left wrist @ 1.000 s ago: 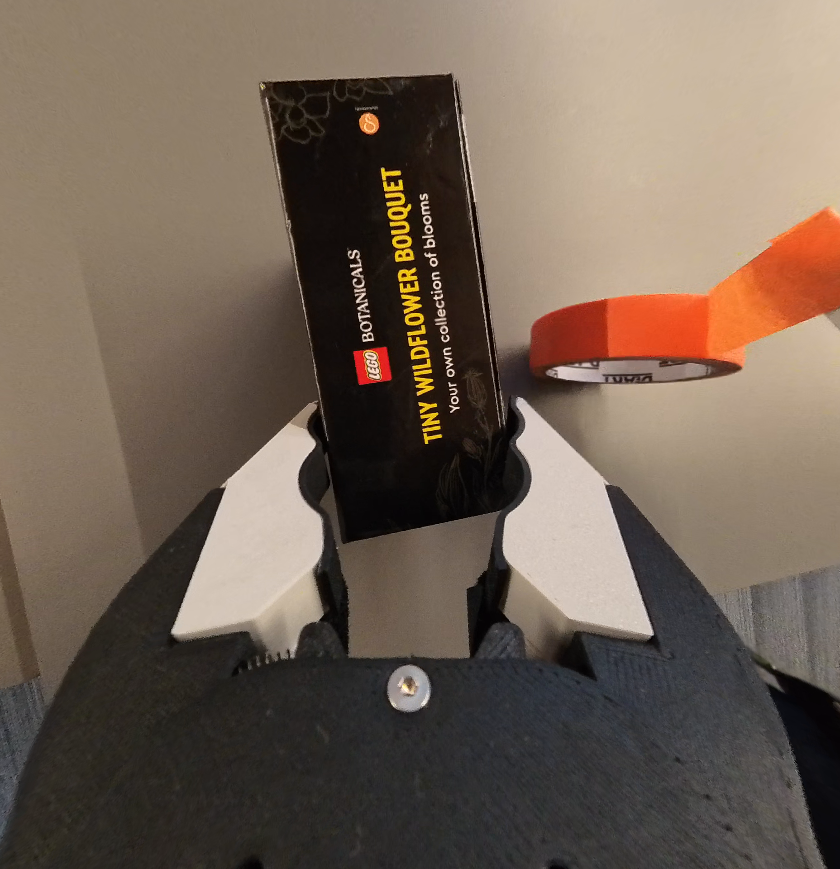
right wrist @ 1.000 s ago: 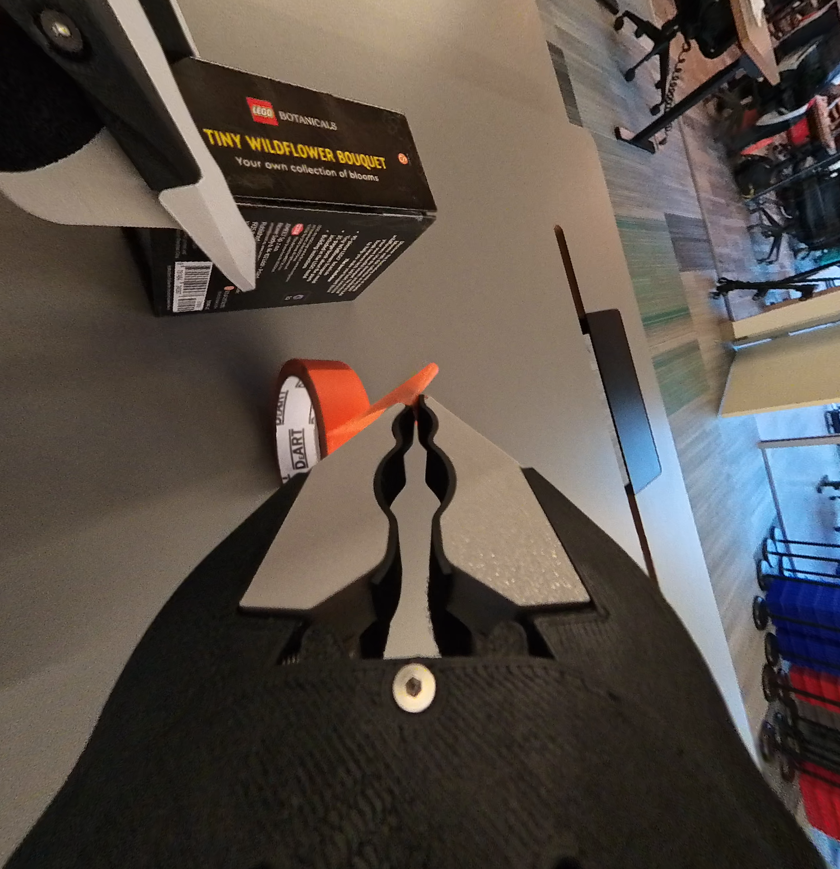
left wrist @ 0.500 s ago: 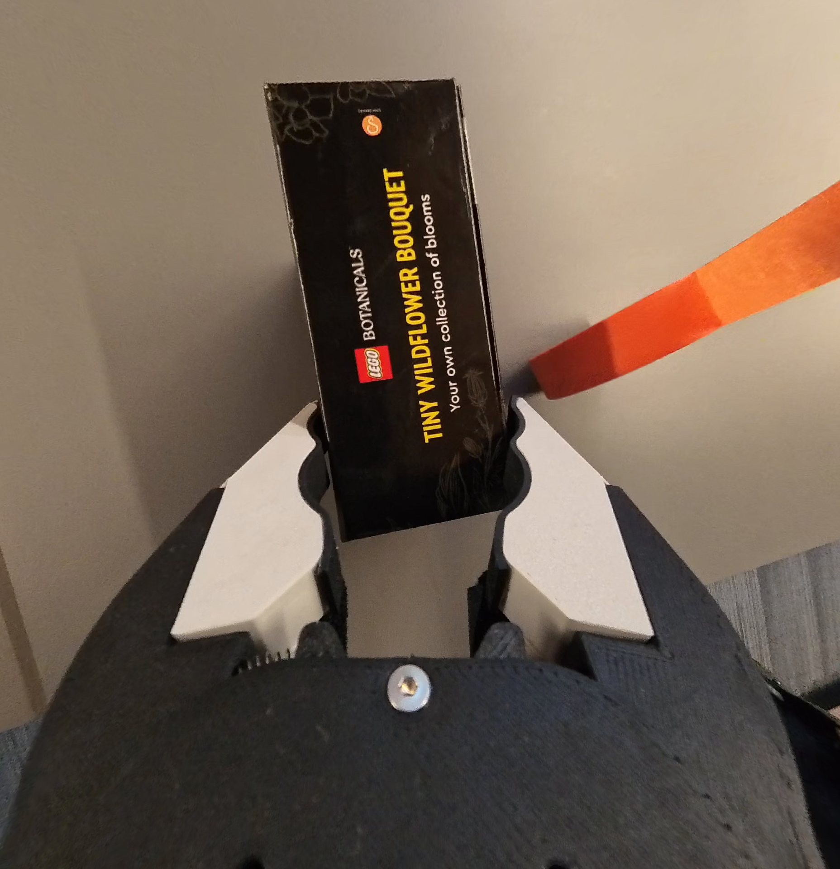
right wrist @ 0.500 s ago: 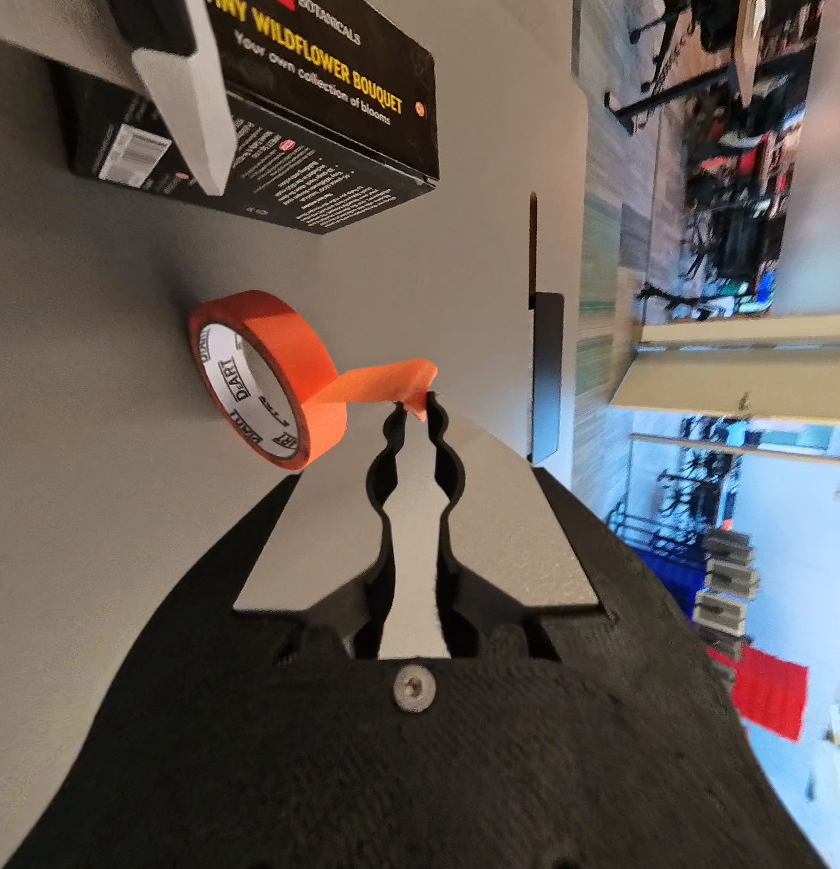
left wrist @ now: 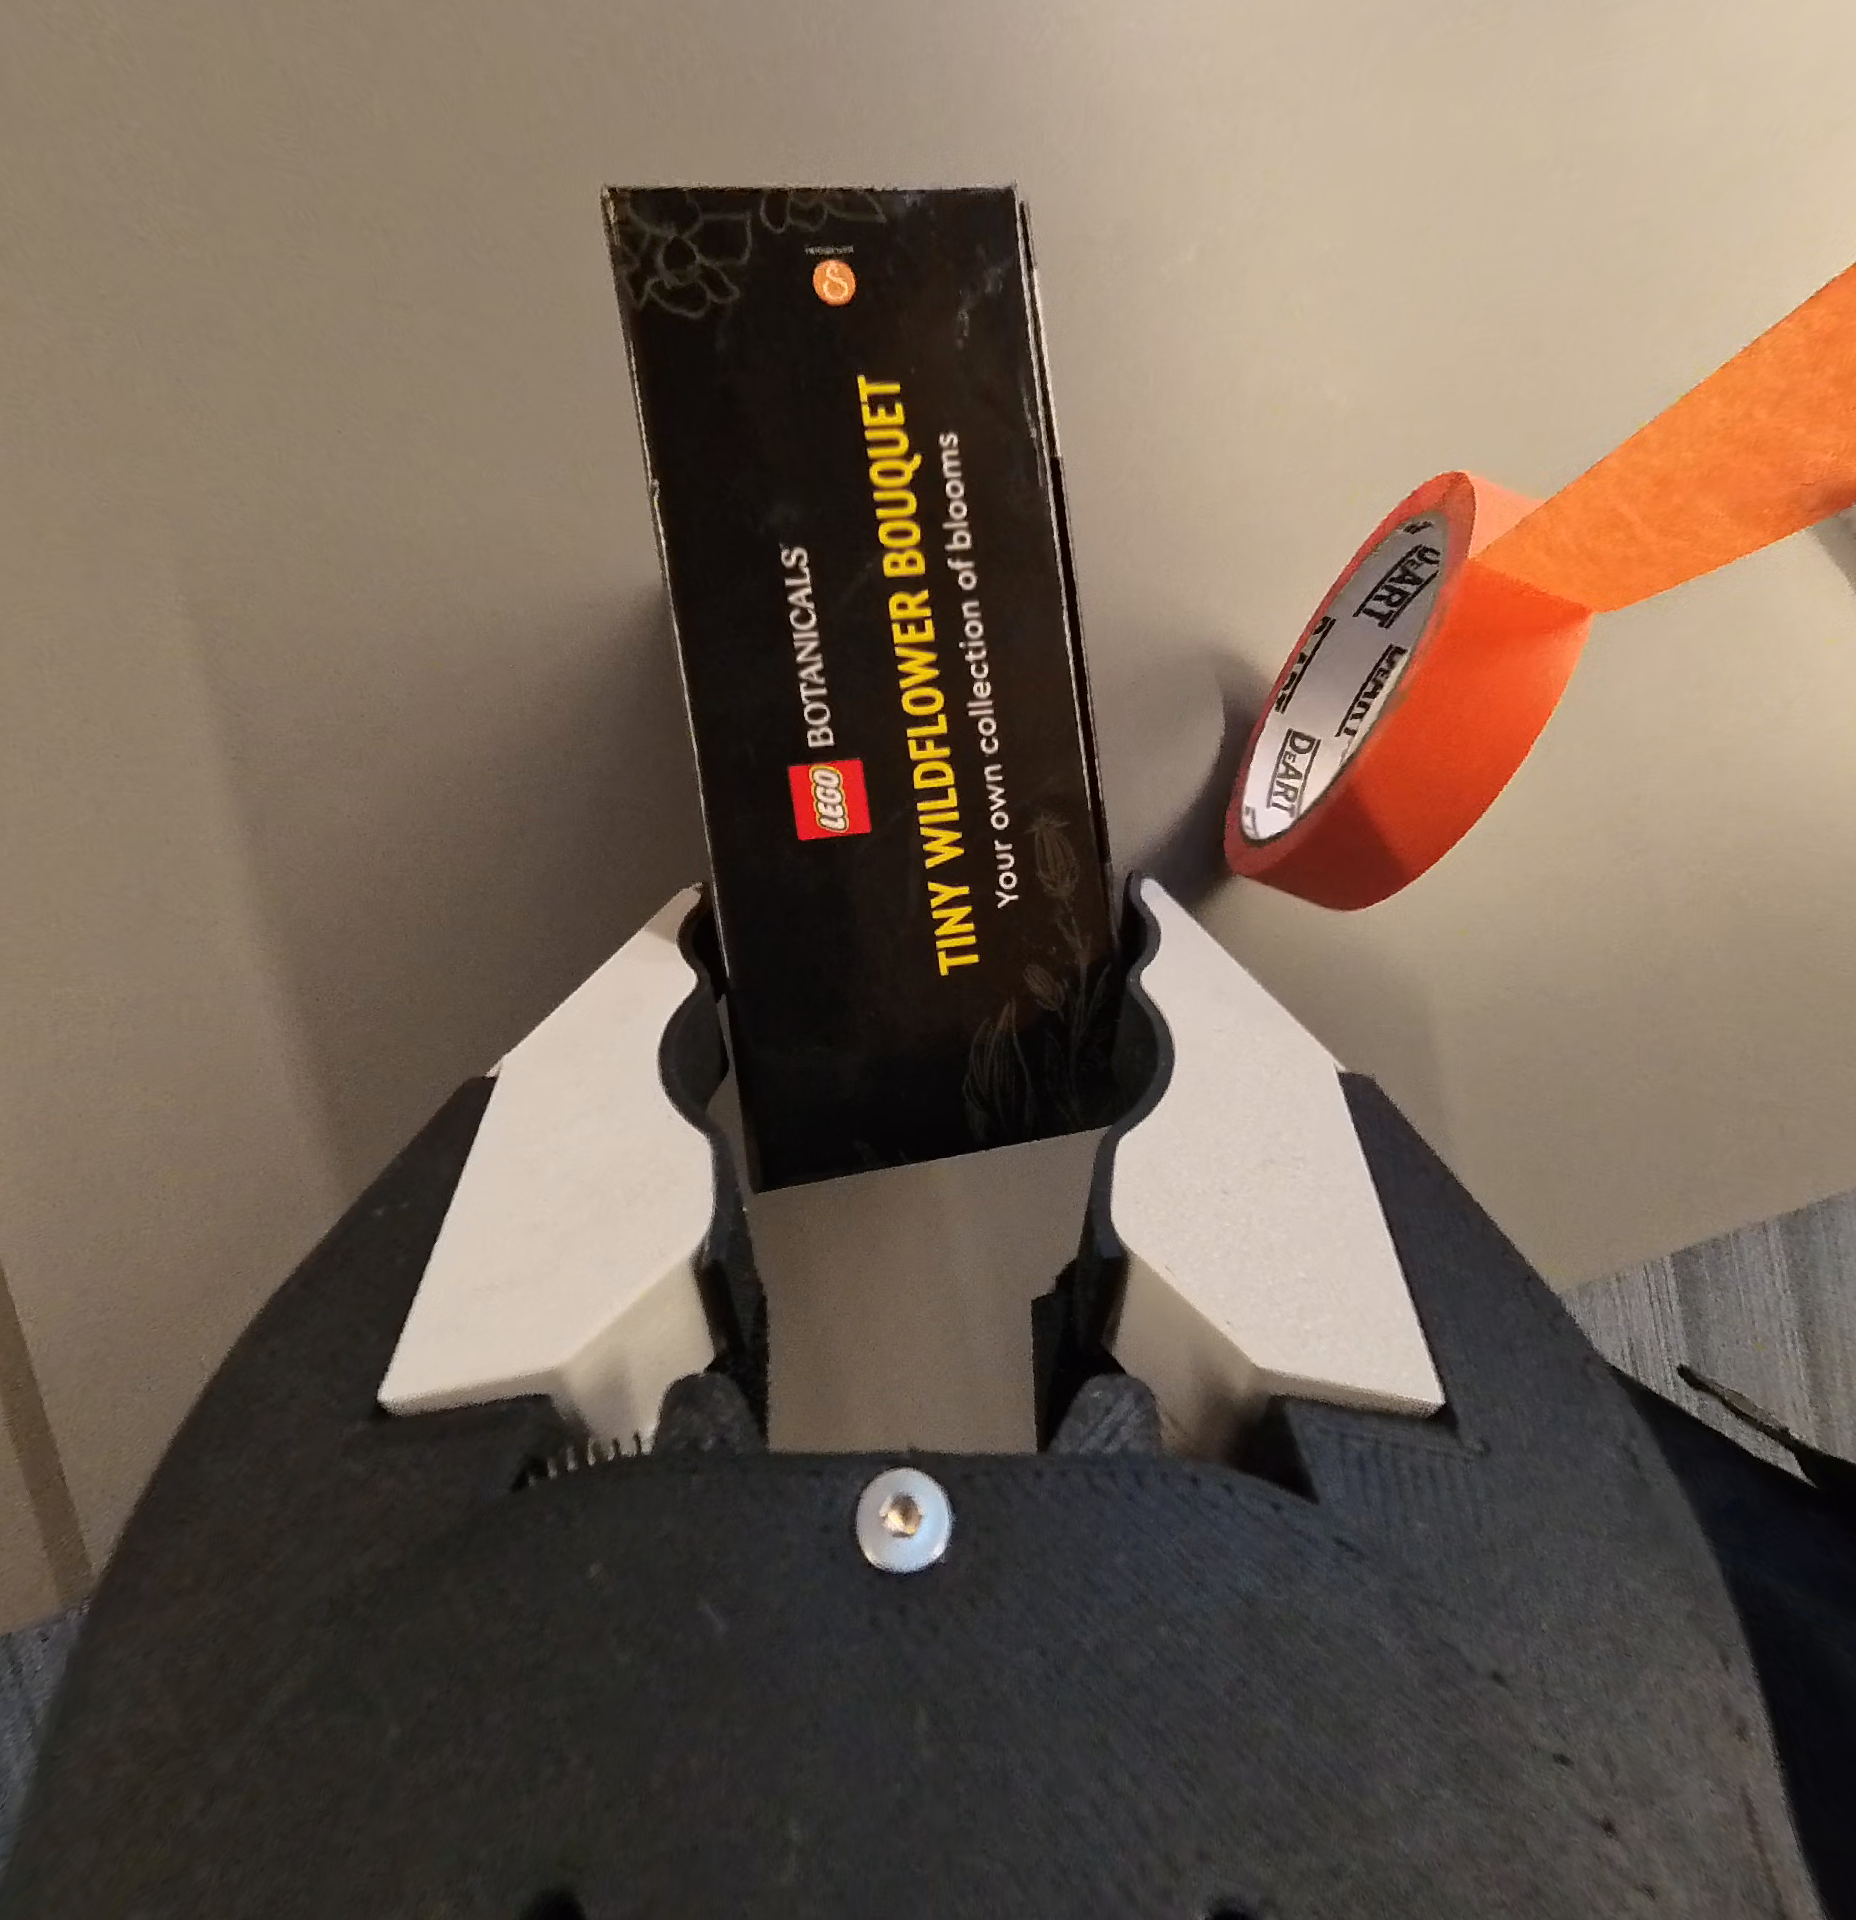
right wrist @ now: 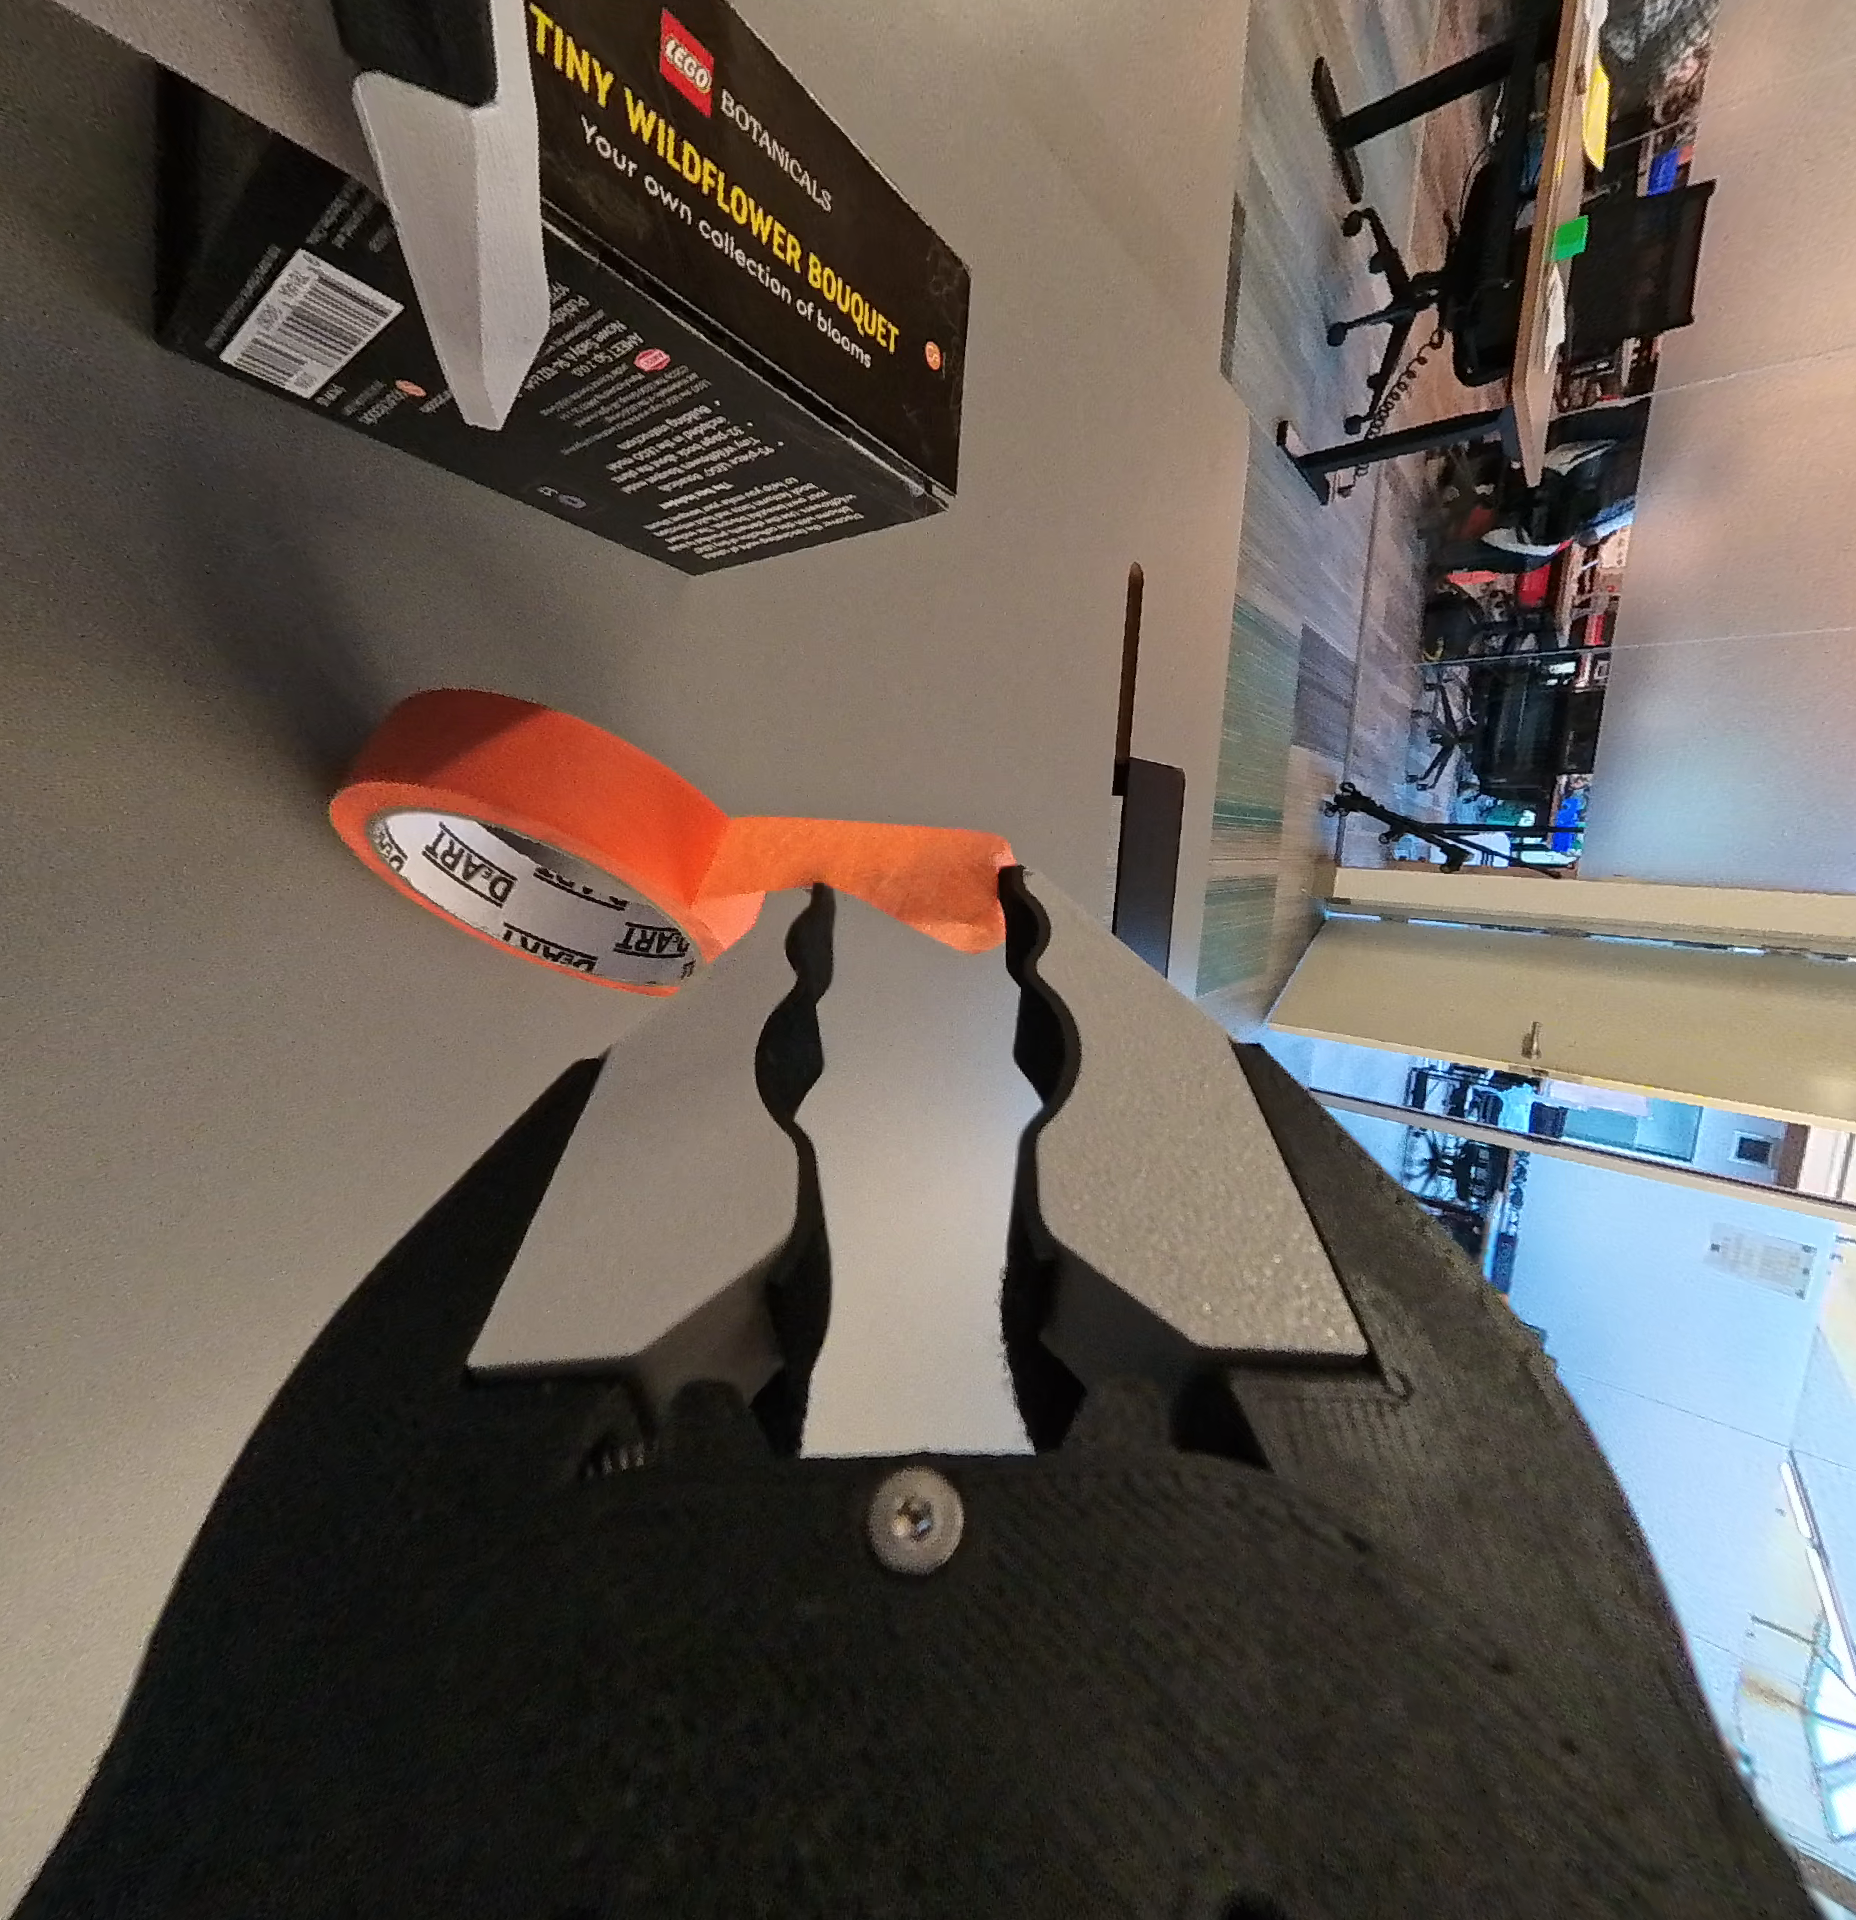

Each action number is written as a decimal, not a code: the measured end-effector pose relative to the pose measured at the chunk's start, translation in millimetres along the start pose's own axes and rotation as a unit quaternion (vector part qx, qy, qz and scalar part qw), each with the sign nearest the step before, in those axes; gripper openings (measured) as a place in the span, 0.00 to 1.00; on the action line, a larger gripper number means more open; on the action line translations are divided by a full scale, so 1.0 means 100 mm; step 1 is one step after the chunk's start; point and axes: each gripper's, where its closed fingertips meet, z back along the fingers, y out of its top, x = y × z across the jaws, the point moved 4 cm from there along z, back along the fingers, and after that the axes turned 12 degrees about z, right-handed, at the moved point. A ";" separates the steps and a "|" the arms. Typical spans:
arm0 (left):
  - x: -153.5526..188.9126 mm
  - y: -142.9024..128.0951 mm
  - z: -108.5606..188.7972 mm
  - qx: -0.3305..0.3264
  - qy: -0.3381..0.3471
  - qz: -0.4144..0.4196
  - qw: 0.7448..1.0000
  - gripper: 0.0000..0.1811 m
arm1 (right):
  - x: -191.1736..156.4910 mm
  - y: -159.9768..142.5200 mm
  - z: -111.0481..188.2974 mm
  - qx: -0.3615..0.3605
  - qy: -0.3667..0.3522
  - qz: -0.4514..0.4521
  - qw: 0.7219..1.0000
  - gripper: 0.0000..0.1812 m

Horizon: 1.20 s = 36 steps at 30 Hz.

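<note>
Left wrist view — left gripper (left wrist: 908, 914) around box (left wrist: 862, 644) (black)

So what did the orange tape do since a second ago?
The right tongs were pinched shut on the tape's loose end; now they are open, though the strip looks stuck to one finger. The orange tape roll tipped up from lying flat onto its edge. The left tongs kept gripping the black box, unmoved on the grey table.

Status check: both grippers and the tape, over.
Left gripper shut on black box. Right gripper open, tape tail stuck on fingertip. Orange tape roll tilted off table.
</note>
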 end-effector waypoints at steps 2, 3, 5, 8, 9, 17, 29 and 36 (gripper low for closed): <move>0.00 0.00 0.00 0.000 0.000 0.000 1.000 0.41 | -0.01 0.00 0.00 0.004 0.000 -0.006 1.000 0.20; 0.00 0.00 0.00 0.001 -0.001 0.000 1.000 0.41 | -0.01 0.00 0.00 0.007 0.001 -0.006 1.000 0.20; 0.00 0.00 0.00 0.001 0.000 0.000 1.000 0.41 | -0.03 0.00 0.00 0.008 0.004 -0.006 1.000 0.22; 0.00 0.00 0.00 0.000 0.000 -0.001 1.000 0.41 | -0.08 0.02 0.01 0.019 0.023 -0.024 0.999 0.23; 0.00 0.00 0.00 0.000 0.000 -0.001 1.000 0.41 | -0.09 0.03 0.01 0.028 0.031 -0.035 0.999 0.23; 0.00 0.00 0.00 -0.001 -0.001 -0.002 1.000 0.41 | -0.17 0.07 0.03 0.064 0.128 -0.163 0.976 0.28; -0.01 0.00 0.00 -0.002 -0.001 -0.003 1.000 0.41 | -0.07 0.11 0.20 0.160 0.190 -0.436 0.865 0.25; -0.02 0.00 0.00 -0.003 -0.001 -0.003 1.000 0.41 | 0.00 0.07 0.28 0.190 0.189 -0.509 0.818 0.25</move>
